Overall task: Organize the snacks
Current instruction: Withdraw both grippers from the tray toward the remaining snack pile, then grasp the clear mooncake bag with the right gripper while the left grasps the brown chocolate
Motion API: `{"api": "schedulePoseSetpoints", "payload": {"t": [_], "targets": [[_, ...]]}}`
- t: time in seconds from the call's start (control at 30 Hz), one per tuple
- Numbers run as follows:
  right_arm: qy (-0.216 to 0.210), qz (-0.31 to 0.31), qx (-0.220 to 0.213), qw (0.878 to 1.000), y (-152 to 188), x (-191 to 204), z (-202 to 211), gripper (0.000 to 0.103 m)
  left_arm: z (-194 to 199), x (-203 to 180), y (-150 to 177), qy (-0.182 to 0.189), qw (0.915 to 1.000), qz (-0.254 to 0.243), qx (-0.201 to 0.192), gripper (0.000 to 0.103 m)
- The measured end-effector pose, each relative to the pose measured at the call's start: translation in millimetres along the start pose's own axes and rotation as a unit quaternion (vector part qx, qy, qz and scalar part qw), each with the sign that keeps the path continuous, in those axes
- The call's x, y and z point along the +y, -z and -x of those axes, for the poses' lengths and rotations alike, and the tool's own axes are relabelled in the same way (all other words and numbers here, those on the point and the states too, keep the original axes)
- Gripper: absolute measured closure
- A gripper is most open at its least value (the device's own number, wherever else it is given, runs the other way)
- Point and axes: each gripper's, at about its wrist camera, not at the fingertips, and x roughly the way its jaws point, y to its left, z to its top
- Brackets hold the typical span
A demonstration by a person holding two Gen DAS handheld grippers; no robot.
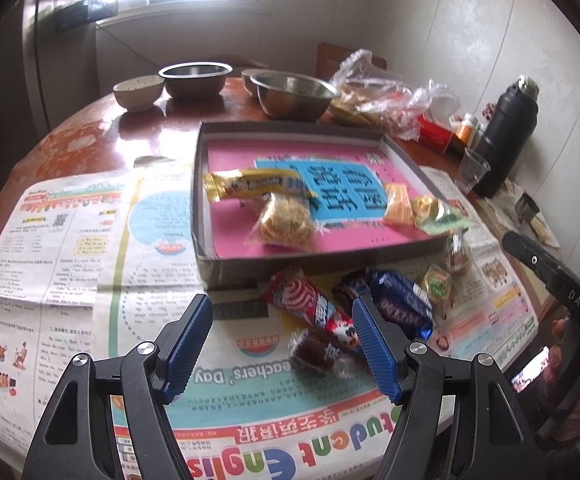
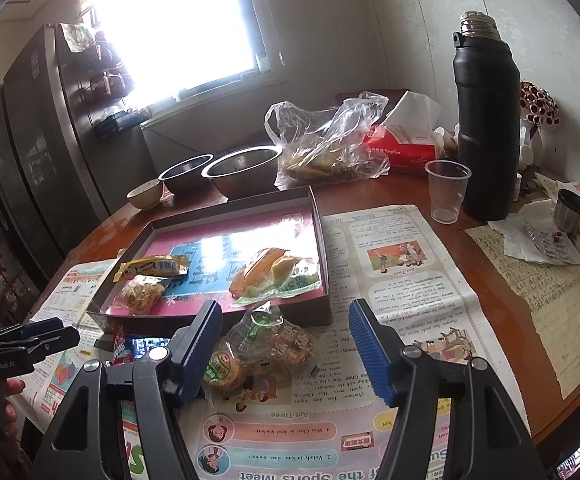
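Note:
A shallow box (image 1: pixel 205 216) with a pink lining holds a yellow bar (image 1: pixel 249 186), a round cracker pack (image 1: pixel 285 222) and orange and green packs (image 1: pixel 422 208). In front of it on the newspaper lie a red-and-white bar (image 1: pixel 306 302), a blue bar (image 1: pixel 402 304), a dark brown candy (image 1: pixel 314 354) and small green-labelled packs (image 1: pixel 436 282). My left gripper (image 1: pixel 281 320) is open just above the red bar and brown candy. My right gripper (image 2: pixel 285 334) is open over clear cracker packs (image 2: pixel 265 346) before the box (image 2: pixel 322 240).
Two steel bowls (image 1: pixel 294 94) and a ceramic bowl (image 1: pixel 137 90) stand behind the box. A plastic bag (image 2: pixel 326 144), tissue pack (image 2: pixel 402 144), clear cup (image 2: pixel 446 190) and black flask (image 2: pixel 486 120) stand at the right. Papers and a metal cup (image 2: pixel 570 210) lie far right.

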Motion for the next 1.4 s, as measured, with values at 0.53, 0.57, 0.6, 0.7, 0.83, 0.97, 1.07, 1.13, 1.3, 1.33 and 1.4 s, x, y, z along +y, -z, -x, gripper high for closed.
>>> {"api": "schedulePoseSetpoints", "payload": {"t": [0.53, 0.57, 0.6, 0.7, 0.83, 0.97, 1.07, 1.13, 1.3, 1.33, 1.4], "targets": [[-0.005, 0.008, 0.035, 0.999, 15.3, 1.2, -11.8, 0.034, -24.2, -19.6, 22.2, -0.008, 0.9973, -0.054, 0.049, 0.029], [-0.004, 0.009, 0.038, 0.999, 16.0, 1.2, -12.8, 0.034, -24.5, -19.9, 22.3, -0.008, 0.9972, -0.056, 0.049, 0.029], [-0.004, 0.01, 0.04, 0.999, 16.3, 1.5, -13.6, 0.034, -24.8, -19.7, 22.4, -0.009, 0.9972, -0.057, 0.049, 0.029], [0.001, 0.013, 0.047, 0.999, 18.0, 1.4, -17.5, 0.034, -26.6, -19.1, 23.1, -0.008, 0.9969, -0.059, 0.052, 0.029], [0.014, 0.017, 0.061, 0.998, 22.1, -0.1, -25.4, 0.034, -29.3, -17.7, 23.3, -0.01, 0.9965, -0.063, 0.054, 0.029], [0.021, 0.021, 0.071, 0.997, 26.2, -1.6, -33.2, 0.034, -30.3, -15.1, 23.8, -0.004, 0.9966, -0.062, 0.054, 0.029], [0.026, 0.029, 0.075, 0.996, 28.4, -1.0, -39.4, 0.034, -31.5, -13.5, 23.7, 0.002, 0.9966, -0.061, 0.055, 0.029], [0.03, 0.032, 0.08, 0.996, 29.9, -1.2, -44.2, 0.034, -31.9, -12.6, 23.7, 0.006, 0.9966, -0.061, 0.056, 0.029], [0.043, 0.043, 0.083, 0.995, 29.4, -1.5, -55.2, 0.034, -36.1, -8.8, 23.9, 0.021, 0.9965, -0.056, 0.058, 0.029], [0.043, 0.044, 0.084, 0.995, 29.1, -1.6, -57.2, 0.034, -36.8, -8.5, 24.1, 0.024, 0.9964, -0.055, 0.059, 0.029], [0.045, 0.05, 0.084, 0.994, 28.4, -1.1, -61.7, 0.034, -38.7, -8.4, 24.3, 0.029, 0.9962, -0.055, 0.06, 0.029]]}}
